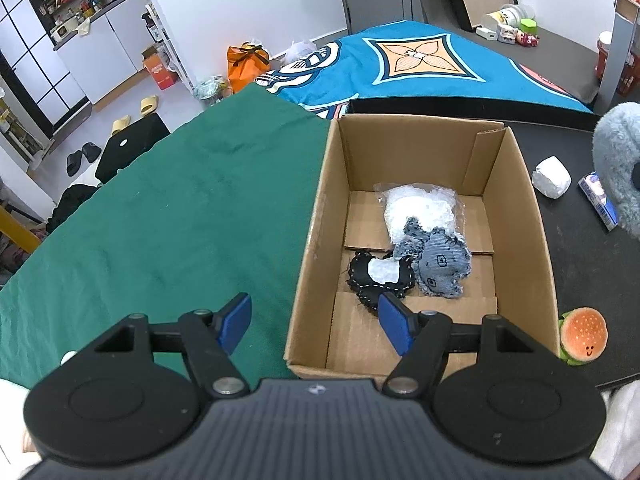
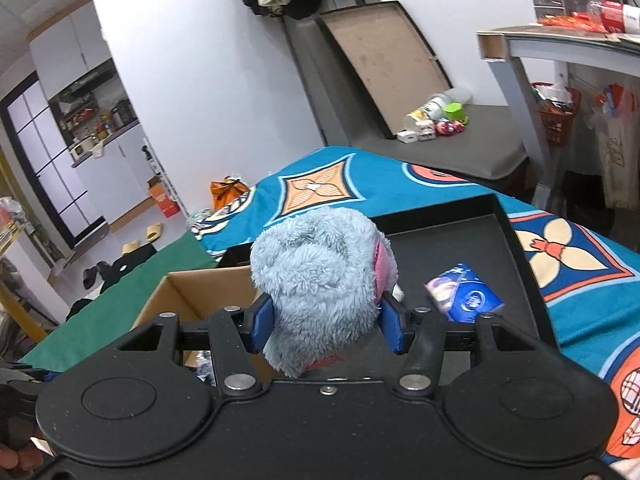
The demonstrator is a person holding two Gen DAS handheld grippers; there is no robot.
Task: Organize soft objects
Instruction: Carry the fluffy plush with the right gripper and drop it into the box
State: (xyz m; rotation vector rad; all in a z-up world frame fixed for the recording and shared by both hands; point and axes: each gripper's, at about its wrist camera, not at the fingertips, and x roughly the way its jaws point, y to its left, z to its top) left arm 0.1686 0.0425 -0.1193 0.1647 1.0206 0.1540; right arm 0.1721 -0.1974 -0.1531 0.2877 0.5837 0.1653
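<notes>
My right gripper [image 2: 326,322] is shut on a fluffy grey-blue plush toy [image 2: 320,276], held up above the black tray [image 2: 472,236]; the same plush [image 1: 618,168] shows at the right edge of the left wrist view. An open cardboard box [image 1: 316,216] sits beside it and holds a white plastic bag [image 1: 420,208], a denim toy [image 1: 440,264] and a black heart-shaped piece [image 1: 380,280]. My left gripper [image 1: 316,324] is open with nothing between its blue pads, hovering over the box's near left wall. A burger plush [image 1: 584,336] lies right of the box.
A green cloth [image 1: 160,220] covers the table left of the box. On the black tray lie a white wad [image 1: 552,178] and a blue packet [image 2: 464,294]. A teal patterned blanket [image 1: 420,64] spreads behind. Floor clutter lies beyond the table's far left edge.
</notes>
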